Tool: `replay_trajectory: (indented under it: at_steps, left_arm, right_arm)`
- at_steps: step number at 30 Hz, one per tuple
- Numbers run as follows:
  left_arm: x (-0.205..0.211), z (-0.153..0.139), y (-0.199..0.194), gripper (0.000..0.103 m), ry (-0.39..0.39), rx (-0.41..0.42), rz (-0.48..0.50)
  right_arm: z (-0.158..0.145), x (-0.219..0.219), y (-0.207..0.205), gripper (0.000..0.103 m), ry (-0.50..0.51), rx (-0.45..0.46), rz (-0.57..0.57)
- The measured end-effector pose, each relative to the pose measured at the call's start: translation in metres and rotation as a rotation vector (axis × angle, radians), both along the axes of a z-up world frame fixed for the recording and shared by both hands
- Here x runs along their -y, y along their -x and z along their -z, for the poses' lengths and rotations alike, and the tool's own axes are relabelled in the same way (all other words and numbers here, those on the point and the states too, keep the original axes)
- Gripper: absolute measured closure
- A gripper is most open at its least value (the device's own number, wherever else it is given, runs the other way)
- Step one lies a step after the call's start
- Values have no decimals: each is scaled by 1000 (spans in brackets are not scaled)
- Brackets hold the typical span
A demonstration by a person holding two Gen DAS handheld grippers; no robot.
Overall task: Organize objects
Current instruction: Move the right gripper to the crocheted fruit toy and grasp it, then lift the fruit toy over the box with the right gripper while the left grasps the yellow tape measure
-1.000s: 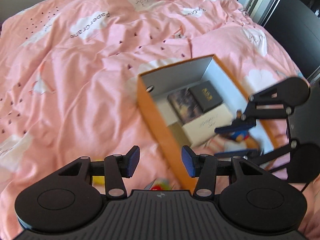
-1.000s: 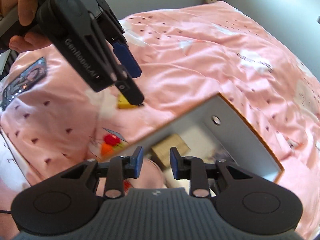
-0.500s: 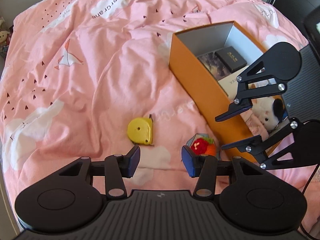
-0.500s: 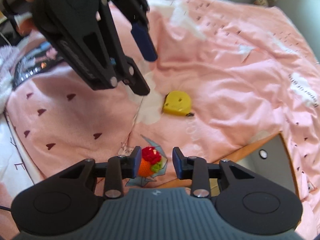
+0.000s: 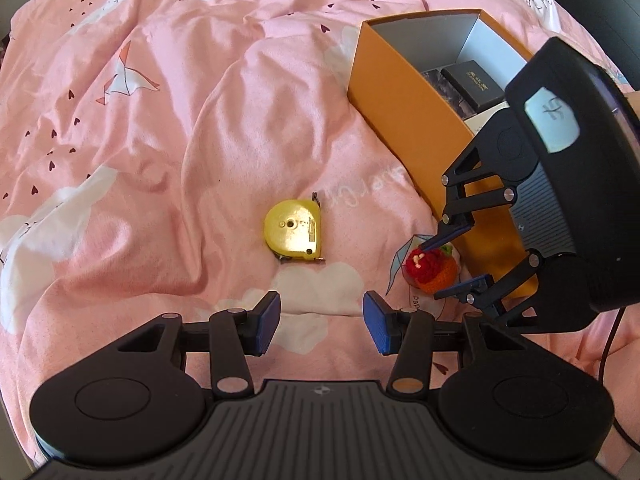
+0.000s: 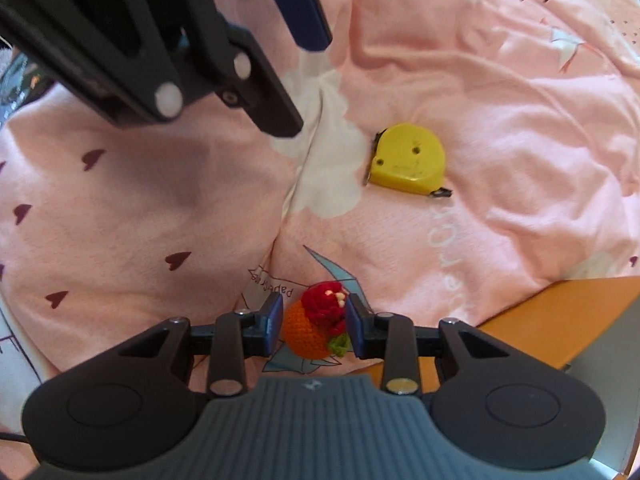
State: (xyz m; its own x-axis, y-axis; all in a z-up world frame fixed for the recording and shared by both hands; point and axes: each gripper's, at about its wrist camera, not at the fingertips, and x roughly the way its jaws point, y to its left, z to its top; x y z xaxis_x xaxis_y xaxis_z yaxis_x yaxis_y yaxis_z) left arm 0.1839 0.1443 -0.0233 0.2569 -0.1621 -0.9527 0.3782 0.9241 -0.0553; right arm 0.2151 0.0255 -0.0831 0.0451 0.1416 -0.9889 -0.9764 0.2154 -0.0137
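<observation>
My right tongs (image 6: pixel 314 326) straddle the small crocheted toy of orange and red yarn (image 6: pixel 320 330) lying on the pink printed duvet (image 6: pixel 500 100) just beside the open orange cardboard box (image 5: pixel 404 120); the pads (image 6: pixel 275 322) flank it spread, not yet clamped as far as I can judge. It looks light and squashy, non-slip yarn, so I'd pinch across the fuller orange body, not the red tuft. Left tongs (image 5: pixel 322 322) hang released and empty, near the flat yellow plastic tape measure (image 5: pixel 294 234).
</observation>
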Motion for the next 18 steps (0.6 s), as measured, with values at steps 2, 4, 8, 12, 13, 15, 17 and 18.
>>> replay_trajectory:
  at_steps: [2, 4, 8, 12, 13, 15, 17, 18]
  left_arm:
    - [-3, 2, 0, 46, 6, -6, 6]
    - [-5, 4, 0, 46, 14, -10, 11]
    - [-8, 4, 0, 46, 27, -10, 11]
    - [-12, 3, 1, 46, 33, -8, 7]
    - [-12, 4, 1, 46, 32, -7, 8]
    - [-12, 4, 3, 46, 30, -4, 8]
    - [-13, 4, 3, 46, 35, -7, 3]
    - [-13, 3, 3, 46, 36, -7, 2]
  right_arm:
    - [5, -2, -1, 67, 21, -1, -10]
    - [9, -4, -1, 66, 37, 4, -18]
    - [15, -8, -6, 65, 59, 11, -12]
    - [24, -13, -8, 60, 91, 2, -5]
    - [26, -14, -6, 59, 99, 11, -9]
    - [30, -14, -4, 58, 110, 11, -17]
    - [31, -14, -4, 58, 113, 10, -13]
    - [31, -14, -4, 58, 113, 10, -10]
